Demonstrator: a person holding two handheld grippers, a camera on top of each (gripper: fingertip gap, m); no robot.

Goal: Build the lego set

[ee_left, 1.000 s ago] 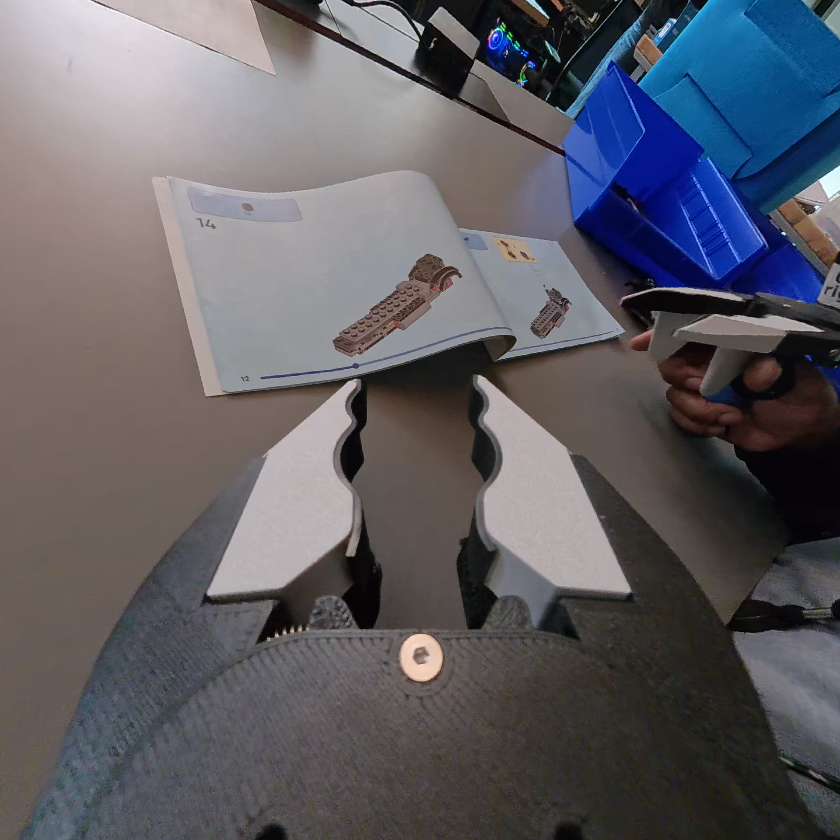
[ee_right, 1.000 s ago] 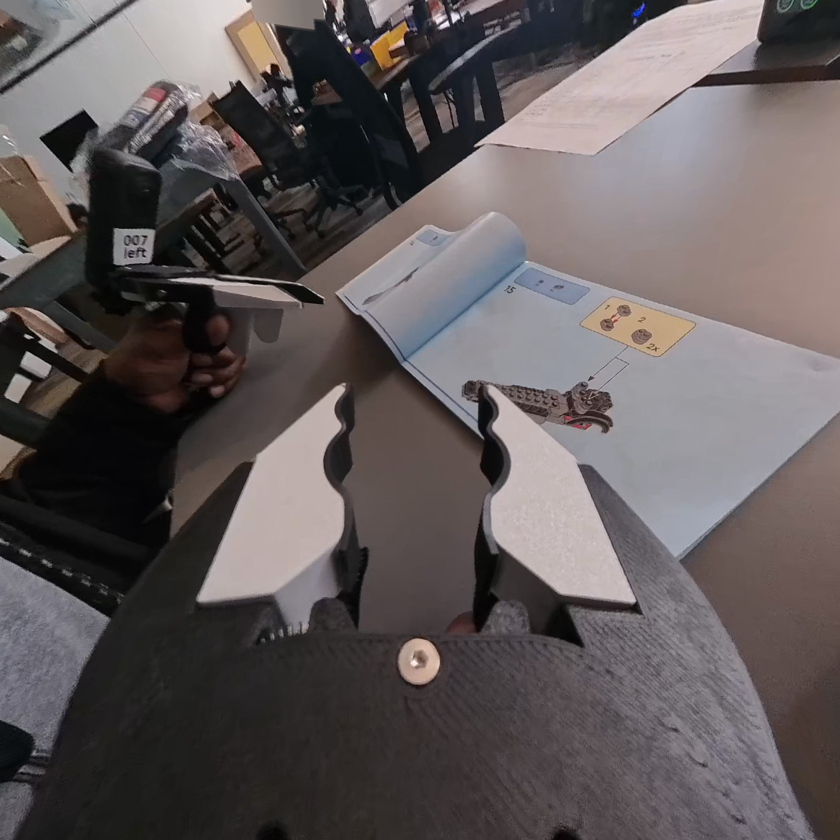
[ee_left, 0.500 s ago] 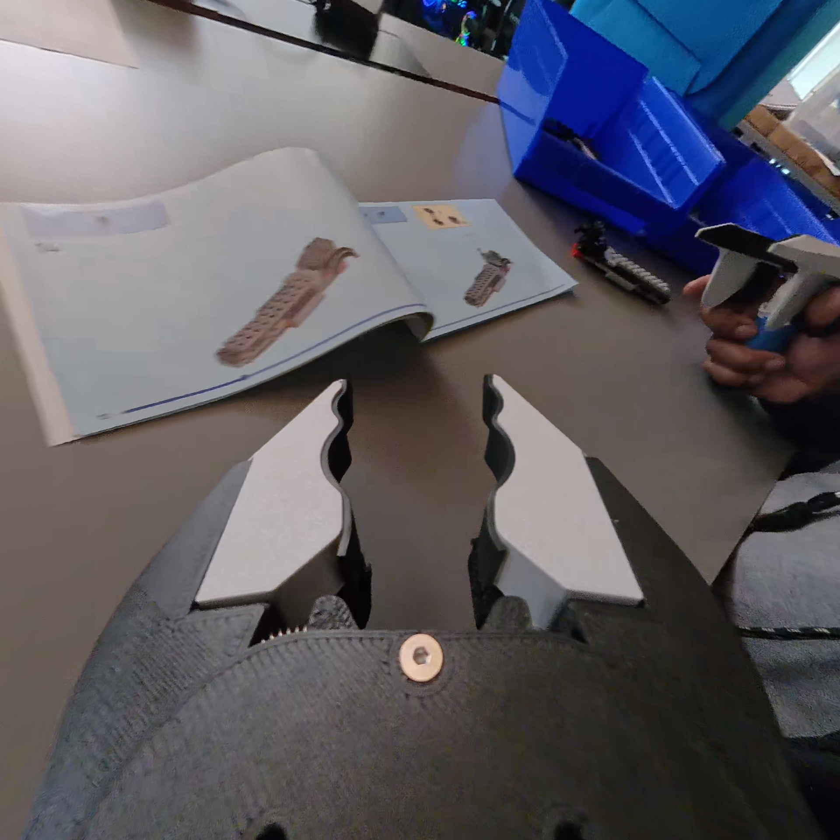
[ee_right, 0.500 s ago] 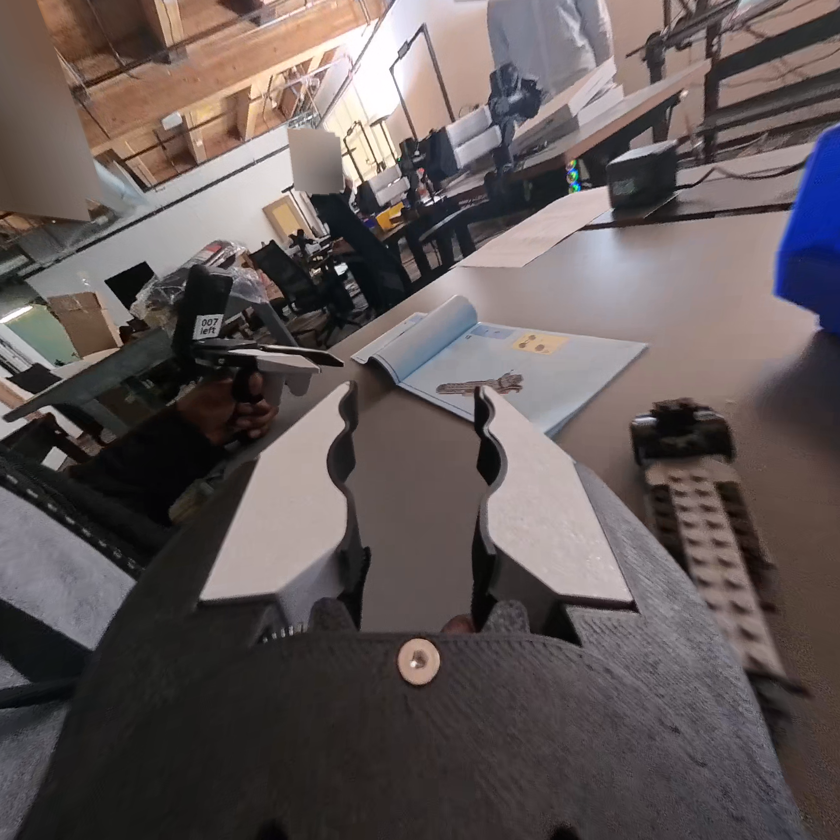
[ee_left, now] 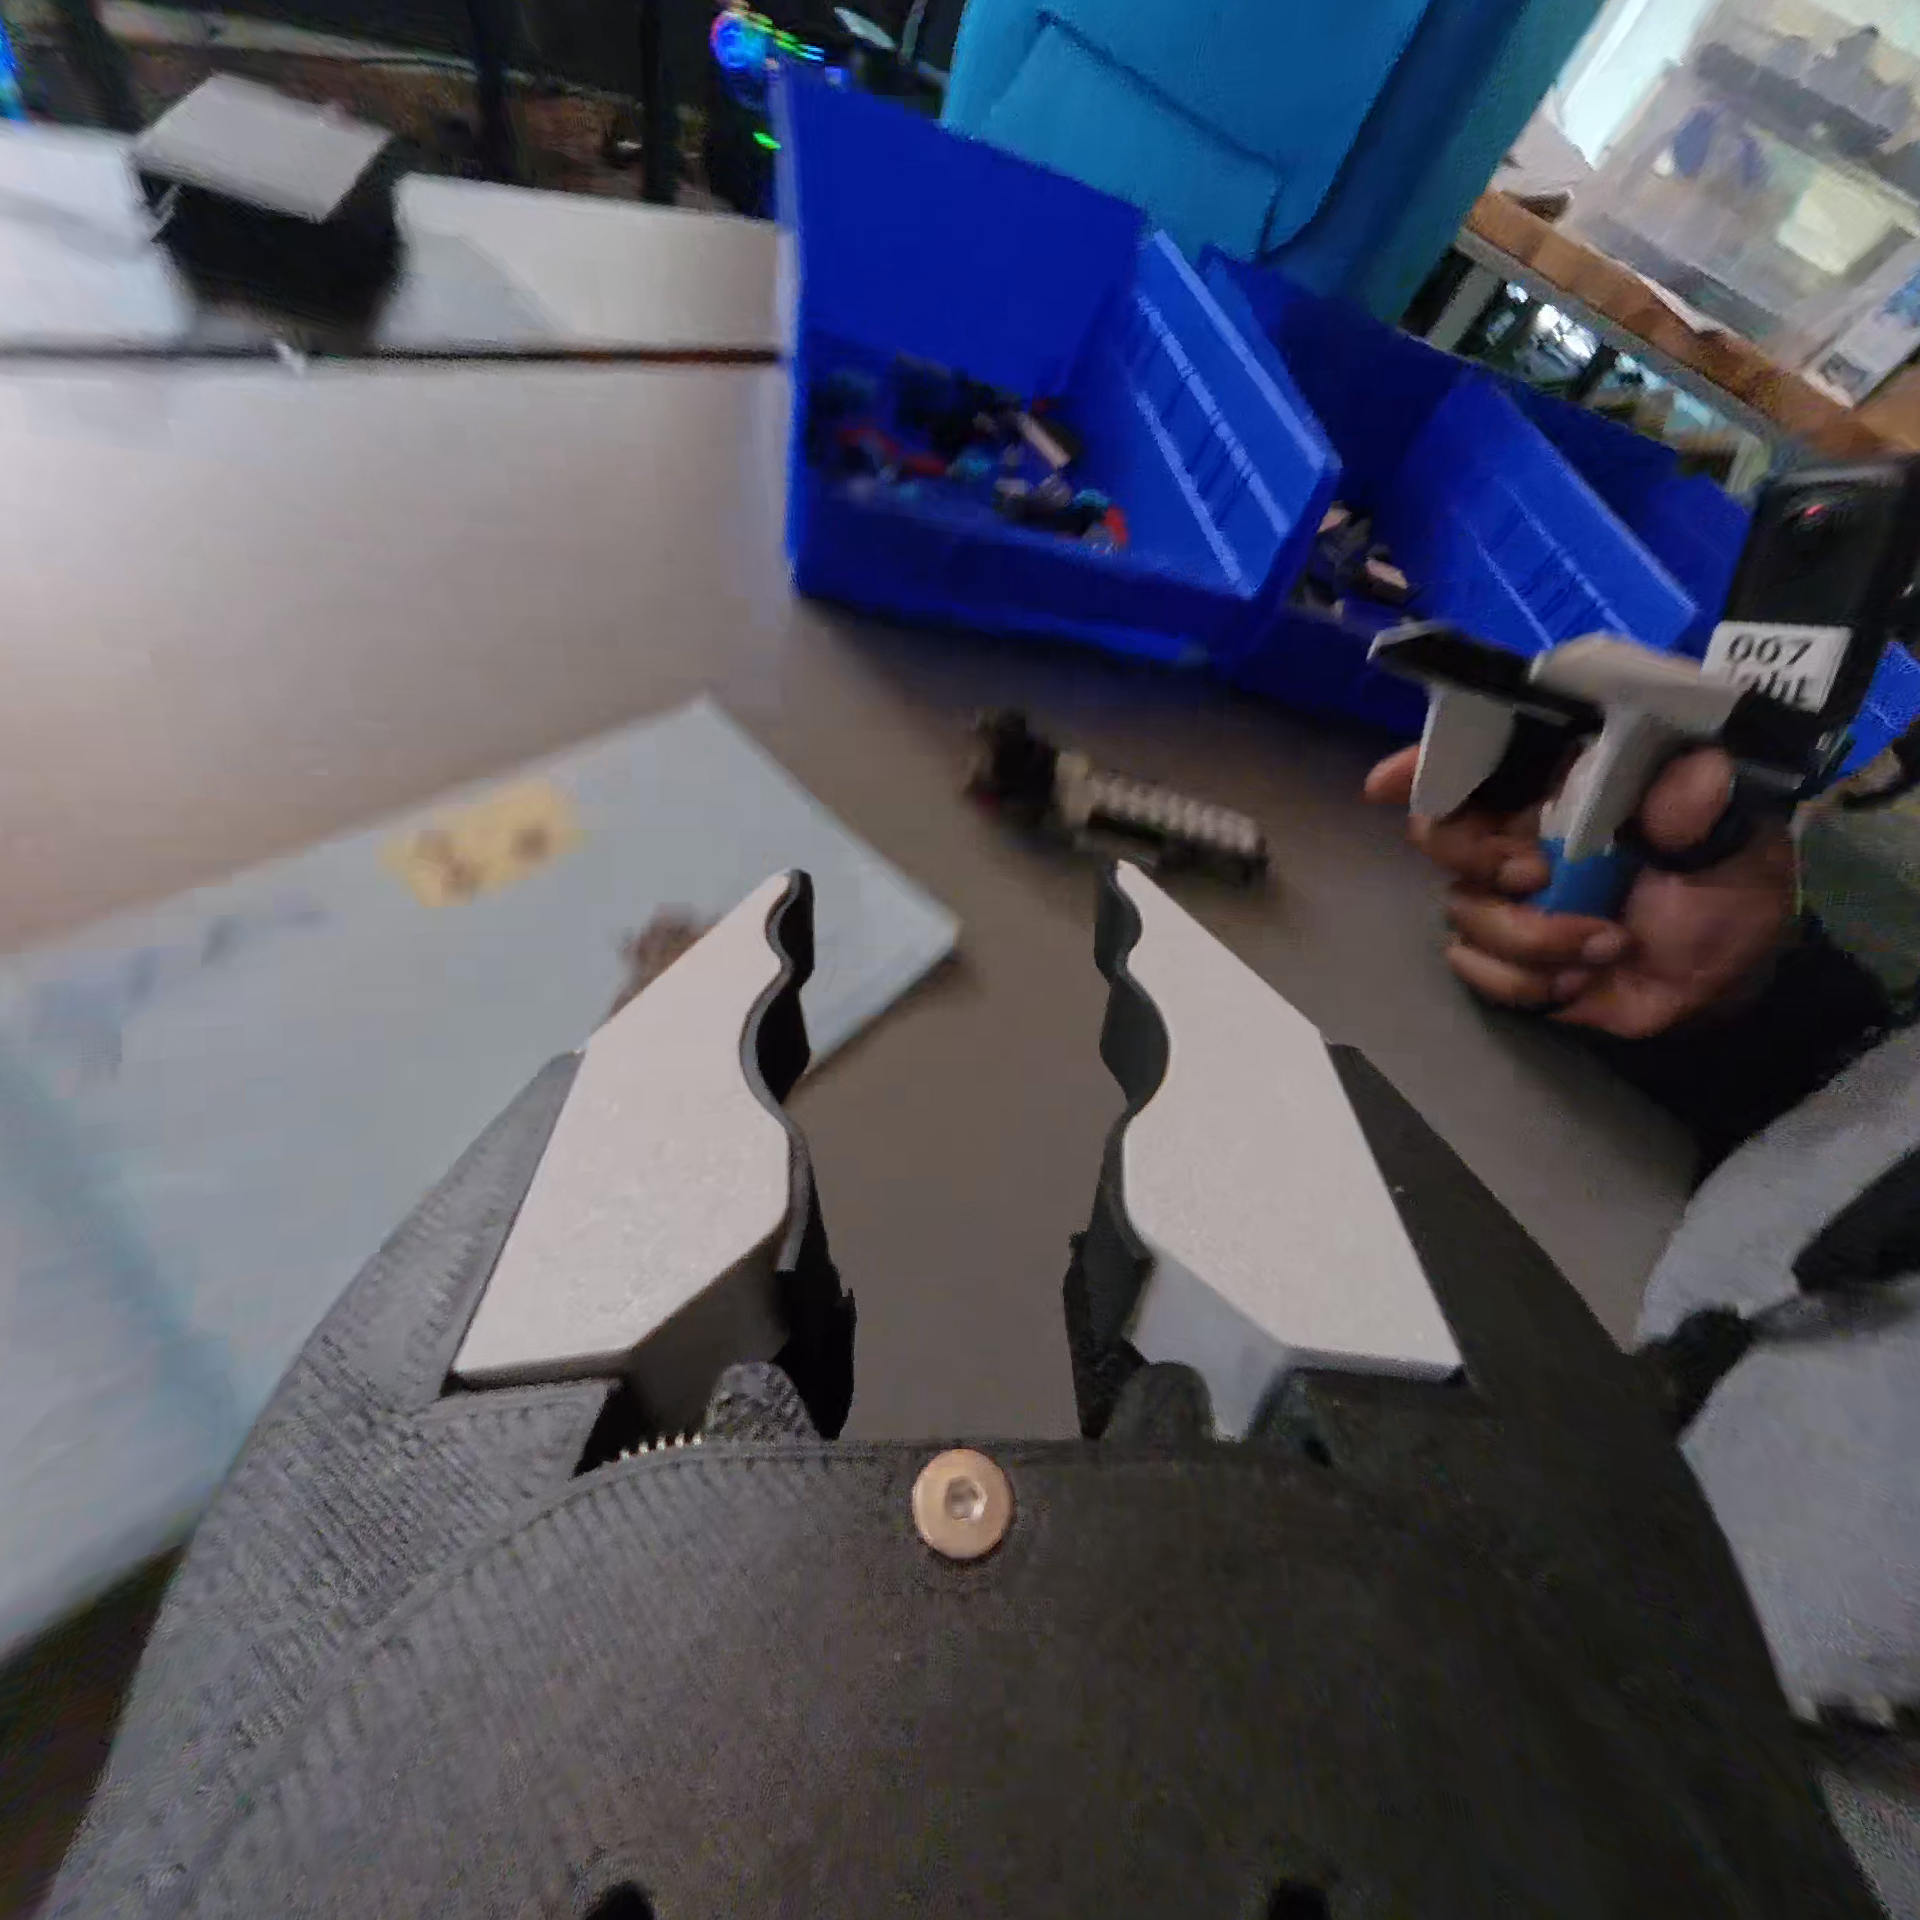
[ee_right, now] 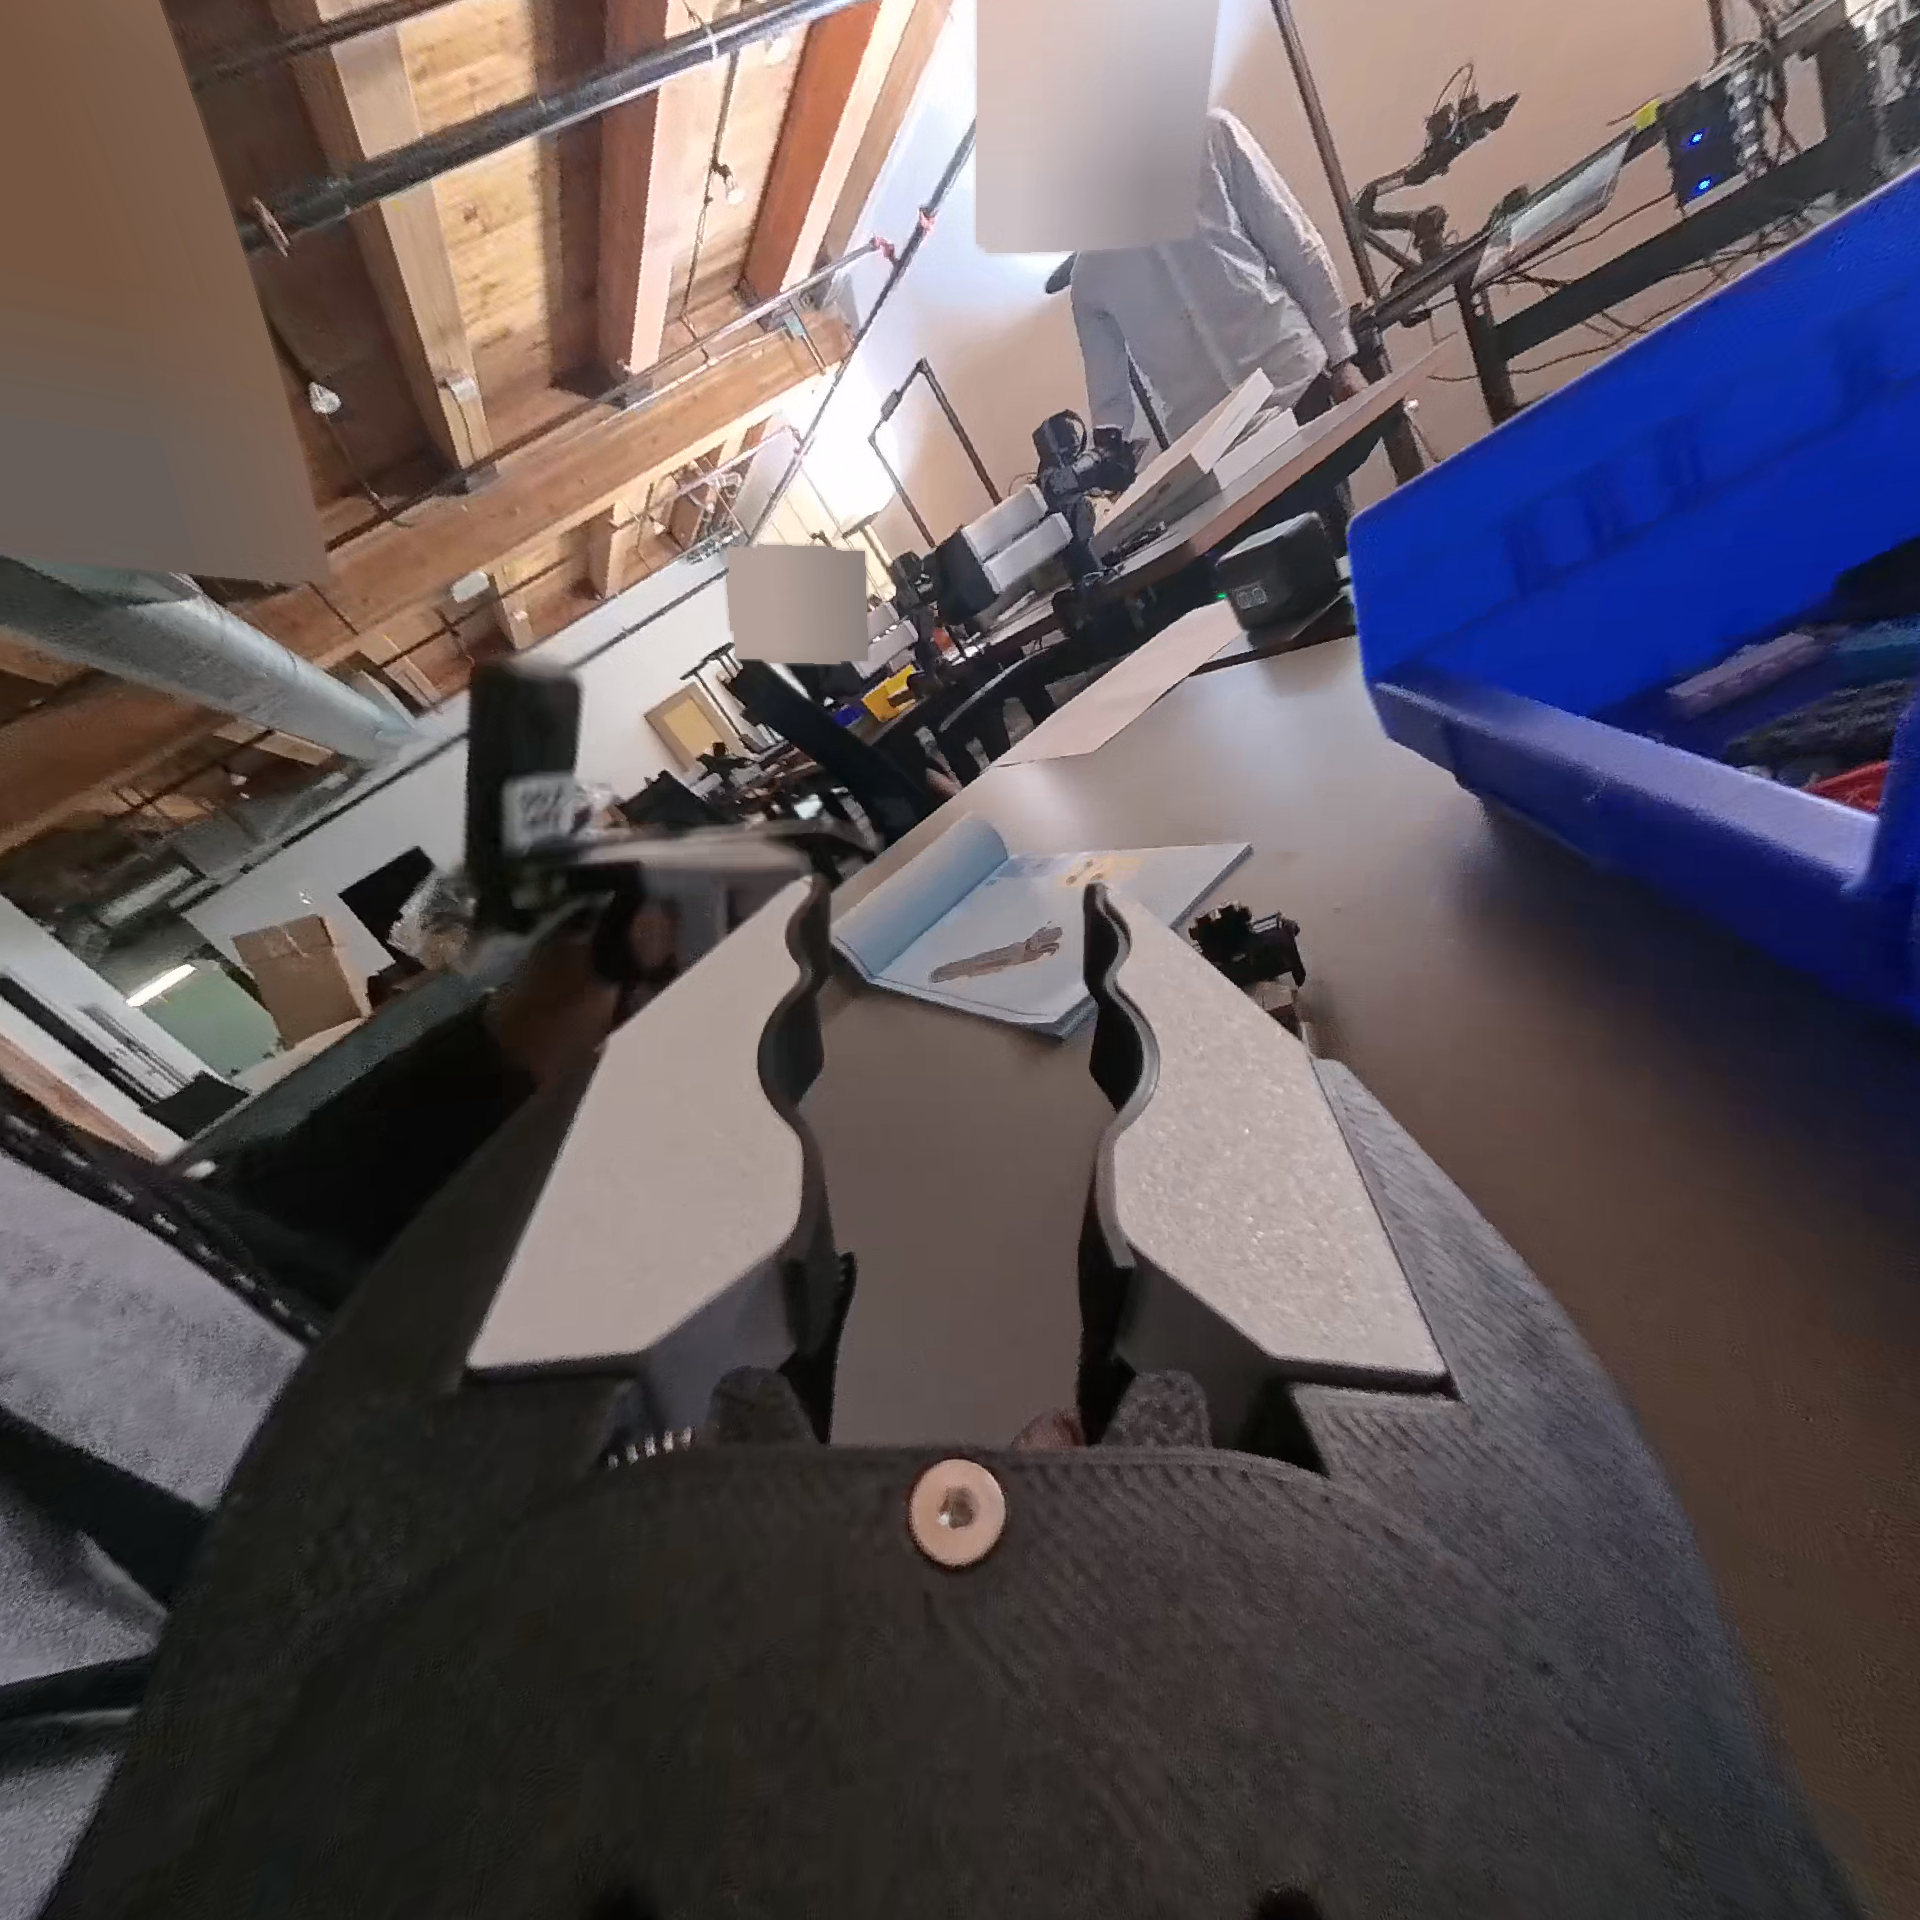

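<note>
- Blue bins beyond your left gripper hold loose bricks.
- The Lego model lies just ahead of its empty, parted fingers.
- Your right gripper is parted, empty.

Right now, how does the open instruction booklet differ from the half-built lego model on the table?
The pale blue paper instruction booklet lies flat and wide, one page curling up; the dark grey studded lego model is a narrow, raised strip. The booklet sits farther from the blue plastic bins than the model. Both rest on the dark table, untouched.
</note>
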